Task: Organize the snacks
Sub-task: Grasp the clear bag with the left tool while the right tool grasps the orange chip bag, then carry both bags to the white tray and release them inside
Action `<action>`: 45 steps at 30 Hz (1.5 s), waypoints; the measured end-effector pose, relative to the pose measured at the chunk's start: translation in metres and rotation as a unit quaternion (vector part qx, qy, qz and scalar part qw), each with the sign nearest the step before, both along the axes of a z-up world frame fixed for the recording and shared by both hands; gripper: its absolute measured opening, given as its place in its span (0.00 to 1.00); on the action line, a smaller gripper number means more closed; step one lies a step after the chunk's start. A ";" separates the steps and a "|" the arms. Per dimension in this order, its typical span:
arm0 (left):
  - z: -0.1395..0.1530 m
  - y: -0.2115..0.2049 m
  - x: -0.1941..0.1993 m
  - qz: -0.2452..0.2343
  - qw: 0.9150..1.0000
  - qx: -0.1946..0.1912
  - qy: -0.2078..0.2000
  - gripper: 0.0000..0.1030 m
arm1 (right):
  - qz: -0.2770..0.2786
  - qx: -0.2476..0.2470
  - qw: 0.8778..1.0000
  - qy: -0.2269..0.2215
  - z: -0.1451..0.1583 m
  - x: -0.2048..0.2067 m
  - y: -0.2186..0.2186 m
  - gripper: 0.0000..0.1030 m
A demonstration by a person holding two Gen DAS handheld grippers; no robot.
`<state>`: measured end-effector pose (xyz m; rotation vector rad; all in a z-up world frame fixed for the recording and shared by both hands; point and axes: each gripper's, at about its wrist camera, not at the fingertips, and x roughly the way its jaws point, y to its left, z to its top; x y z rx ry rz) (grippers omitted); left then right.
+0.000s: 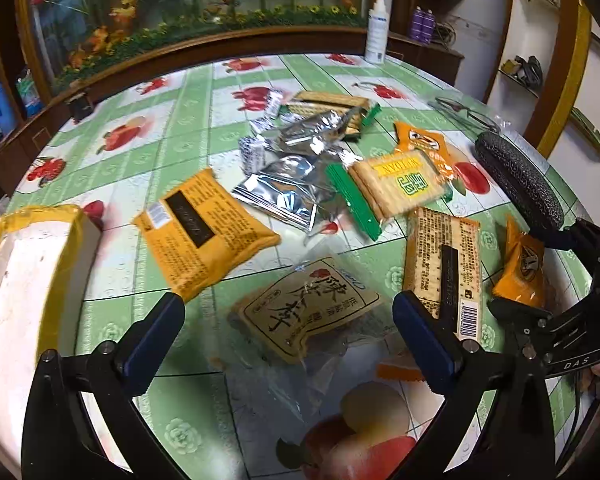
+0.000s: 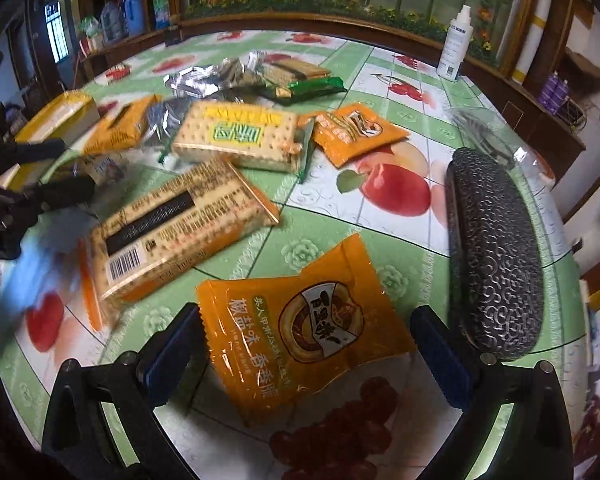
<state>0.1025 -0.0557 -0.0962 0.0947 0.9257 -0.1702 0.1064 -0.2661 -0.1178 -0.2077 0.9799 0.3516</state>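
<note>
Snack packets lie scattered on a round table with a green fruit-print cloth (image 1: 188, 100). My left gripper (image 1: 290, 338) is open just above the cloth. A clear packet with a tan calligraphy label (image 1: 308, 312) lies between its blue-padded fingers. My right gripper (image 2: 306, 354) is open too, its fingers on either side of a small orange snack packet (image 2: 300, 340) that lies flat. Further out are a barcode cracker pack (image 2: 176, 224), a green-ended cracker pack (image 2: 240, 136), a second orange packet (image 2: 356, 132), a large orange packet (image 1: 204, 232) and silver foil packets (image 1: 288, 192).
A white box with yellow tape (image 1: 28, 280) stands at the table's left edge. A dark patterned glasses case (image 2: 496, 256) lies right of my right gripper. Bagged glasses (image 1: 468, 114) and a white spray bottle (image 2: 456, 44) sit near the far edge. A wooden-framed flower panel backs the table.
</note>
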 end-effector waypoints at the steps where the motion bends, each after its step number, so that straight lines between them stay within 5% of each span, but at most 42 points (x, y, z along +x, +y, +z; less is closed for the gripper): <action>1: -0.003 -0.001 0.002 -0.001 1.000 -0.002 0.008 1.00 | -0.004 0.005 1.000 0.003 0.000 0.000 -0.001 1.00; 4: -0.007 -0.002 0.006 -0.004 0.999 -0.020 0.025 1.00 | -0.005 0.006 1.000 -0.001 0.000 -0.001 -0.002 1.00; 9: -0.022 -0.005 0.004 0.007 0.999 0.010 0.035 0.95 | -0.008 0.008 1.000 -0.007 0.000 -0.003 -0.003 0.98; 14: -0.014 0.000 0.006 0.009 0.999 0.004 0.032 0.59 | -0.002 0.009 1.000 -0.013 0.002 -0.002 -0.001 0.91; 18: -0.013 0.002 0.006 0.004 0.999 -0.002 0.032 0.52 | -0.003 0.013 1.000 -0.023 0.005 -0.005 -0.002 0.80; 26: -0.006 0.013 -0.009 0.009 0.998 -0.049 0.030 0.48 | -0.022 0.034 0.999 -0.037 0.020 -0.013 -0.011 0.47; 38: 0.028 0.034 -0.053 0.035 0.998 -0.053 -0.019 0.47 | -0.012 0.081 0.995 -0.056 0.052 -0.045 -0.004 0.43; 45: 0.055 0.077 -0.079 0.085 0.994 -0.037 -0.054 0.47 | 0.038 0.102 0.991 -0.076 0.080 -0.055 0.038 0.43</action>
